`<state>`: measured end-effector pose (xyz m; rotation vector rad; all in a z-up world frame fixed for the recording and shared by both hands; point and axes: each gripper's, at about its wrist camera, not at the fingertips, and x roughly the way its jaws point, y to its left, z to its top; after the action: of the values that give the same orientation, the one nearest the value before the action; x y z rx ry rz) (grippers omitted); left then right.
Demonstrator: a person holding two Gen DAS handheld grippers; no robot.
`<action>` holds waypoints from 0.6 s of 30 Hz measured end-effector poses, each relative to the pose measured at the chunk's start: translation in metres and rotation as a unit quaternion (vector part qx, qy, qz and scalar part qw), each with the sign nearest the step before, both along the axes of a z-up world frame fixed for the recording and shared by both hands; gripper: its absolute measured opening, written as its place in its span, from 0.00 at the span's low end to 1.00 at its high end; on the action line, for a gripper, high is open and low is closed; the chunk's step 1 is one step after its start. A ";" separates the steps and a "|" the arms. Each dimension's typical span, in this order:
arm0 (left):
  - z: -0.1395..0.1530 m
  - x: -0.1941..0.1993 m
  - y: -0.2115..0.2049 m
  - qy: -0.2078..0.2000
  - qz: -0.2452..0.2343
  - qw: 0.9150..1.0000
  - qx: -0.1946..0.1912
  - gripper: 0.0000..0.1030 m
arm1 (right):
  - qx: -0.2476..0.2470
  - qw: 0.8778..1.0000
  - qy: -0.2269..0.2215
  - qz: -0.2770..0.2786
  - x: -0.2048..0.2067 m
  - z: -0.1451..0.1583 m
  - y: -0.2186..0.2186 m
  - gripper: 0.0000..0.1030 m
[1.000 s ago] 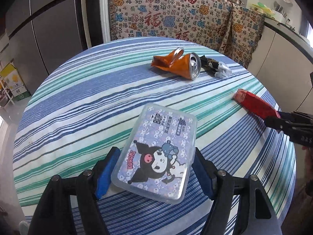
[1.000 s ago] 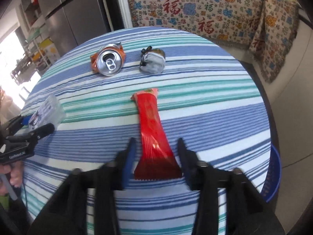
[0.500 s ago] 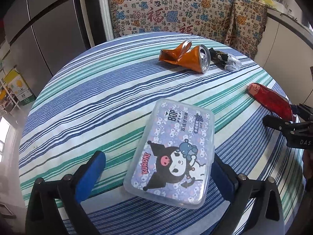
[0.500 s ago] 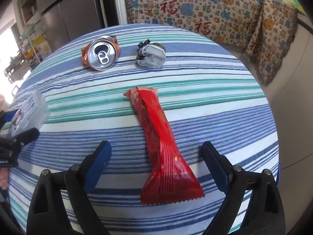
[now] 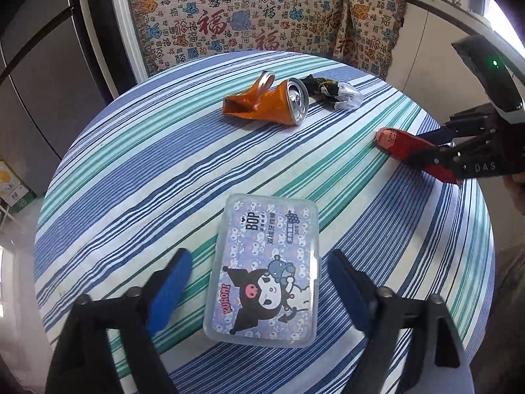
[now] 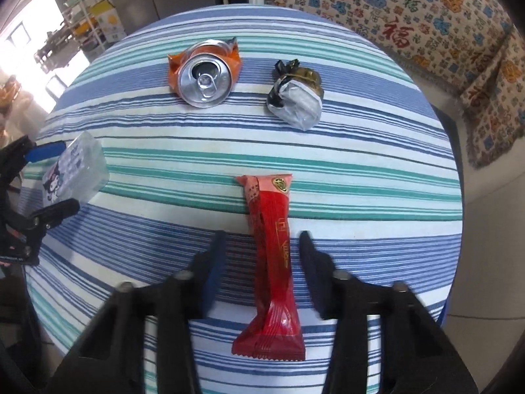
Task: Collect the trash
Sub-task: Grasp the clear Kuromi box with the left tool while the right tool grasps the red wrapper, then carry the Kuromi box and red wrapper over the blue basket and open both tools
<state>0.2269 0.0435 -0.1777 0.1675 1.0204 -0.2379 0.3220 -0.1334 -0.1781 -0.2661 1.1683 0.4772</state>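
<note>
A clear plastic box with a cartoon label (image 5: 265, 269) lies on the striped round table (image 5: 147, 164). My left gripper (image 5: 259, 279) is open, its jaws on either side of the box and apart from it. A red snack wrapper (image 6: 274, 256) lies flat between the open jaws of my right gripper (image 6: 262, 256), not touching them. A crushed orange can (image 6: 205, 74) and a crumpled silver-and-black wrapper (image 6: 297, 100) lie at the far side of the table. The can (image 5: 272, 103) and the red wrapper (image 5: 403, 147) also show in the left wrist view.
A patterned cloth (image 5: 262, 16) hangs over furniture behind the table. A fridge (image 5: 39, 82) stands at the far left. A blue bin rim (image 6: 448, 308) shows below the table's right edge. The left gripper (image 6: 36, 190) and box (image 6: 75, 170) show in the right wrist view.
Both grippers opened a second ago and released the box and the red wrapper onto the table. Since then both jaws have narrowed again around their items, and the red wrapper lies straighter.
</note>
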 end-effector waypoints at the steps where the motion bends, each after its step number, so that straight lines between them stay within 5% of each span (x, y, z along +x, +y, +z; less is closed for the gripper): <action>1: 0.000 0.000 0.000 0.003 -0.002 1.000 0.001 0.63 | 0.003 1.000 -0.004 -0.006 -0.001 0.002 -0.002 0.10; 9: 0.022 -0.011 -0.009 -0.026 0.002 0.999 -0.035 0.62 | 0.064 0.996 -0.041 -0.038 -0.029 0.037 -0.029 0.09; 18: 0.043 -0.011 -0.075 -0.043 -0.038 0.995 -0.084 0.62 | 0.112 0.988 -0.052 -0.096 -0.047 0.055 -0.084 0.09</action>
<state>0.2159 -0.0313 -0.1342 0.0631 0.9049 -0.3812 0.2747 -0.2170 -0.1229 0.0172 1.0157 0.4154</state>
